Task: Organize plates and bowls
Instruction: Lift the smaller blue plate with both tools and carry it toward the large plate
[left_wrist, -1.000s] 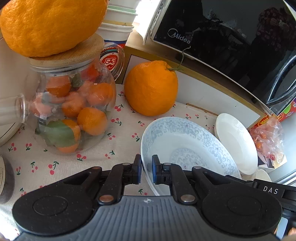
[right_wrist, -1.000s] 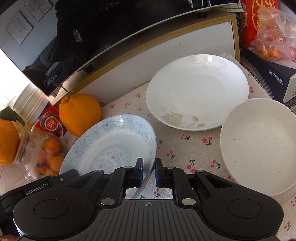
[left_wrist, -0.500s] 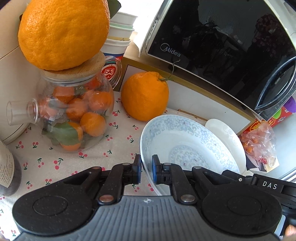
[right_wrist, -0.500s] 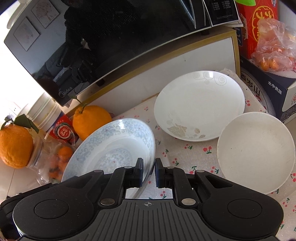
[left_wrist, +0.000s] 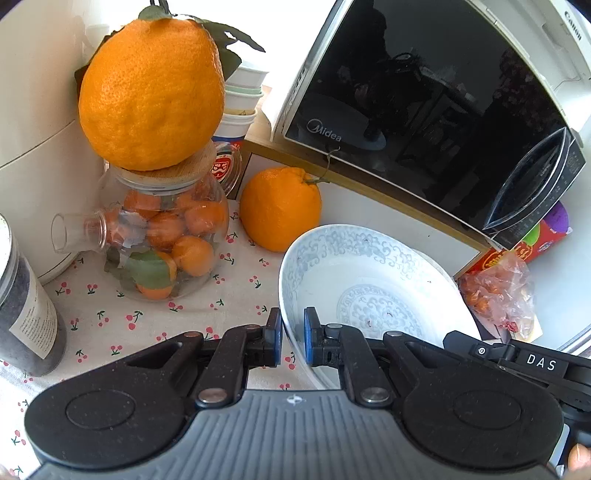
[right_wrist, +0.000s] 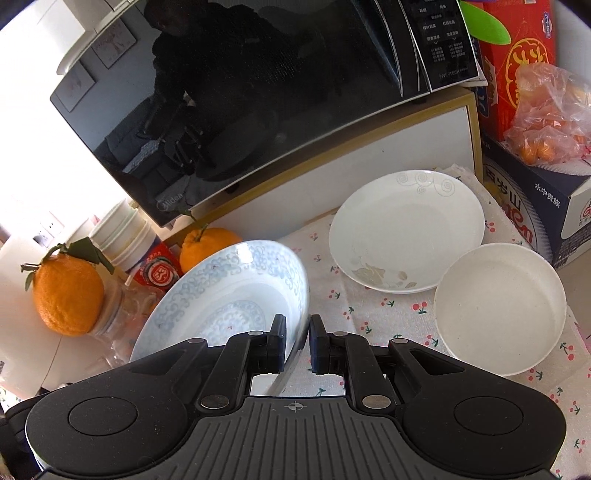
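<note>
A blue-patterned white bowl (left_wrist: 369, 280) hangs tilted above the cherry-print cloth, gripped on opposite rims. My left gripper (left_wrist: 292, 341) is shut on its left rim. In the right wrist view the same bowl (right_wrist: 229, 291) is pinched at its right rim by my right gripper (right_wrist: 297, 345), also shut. A white plate with swirl and leaf marks (right_wrist: 406, 229) lies on the cloth at the right. A plain cream bowl (right_wrist: 498, 306) sits just in front of that plate, overlapping its edge.
A glass jar of small oranges (left_wrist: 162, 236) with a big orange (left_wrist: 151, 92) on its lid stands at the left. Another orange (left_wrist: 280, 206), a dark microwave (left_wrist: 424, 103), stacked cups (left_wrist: 240, 110), a dark canister (left_wrist: 22, 306), a bag of fruit (right_wrist: 546, 118) and cardboard boxes (right_wrist: 535, 199) crowd the edges.
Both grippers have risen and drawn back, lifting the patterned bowl off the cloth. The jar, oranges and the two other dishes appear farther away and lower in the views.
</note>
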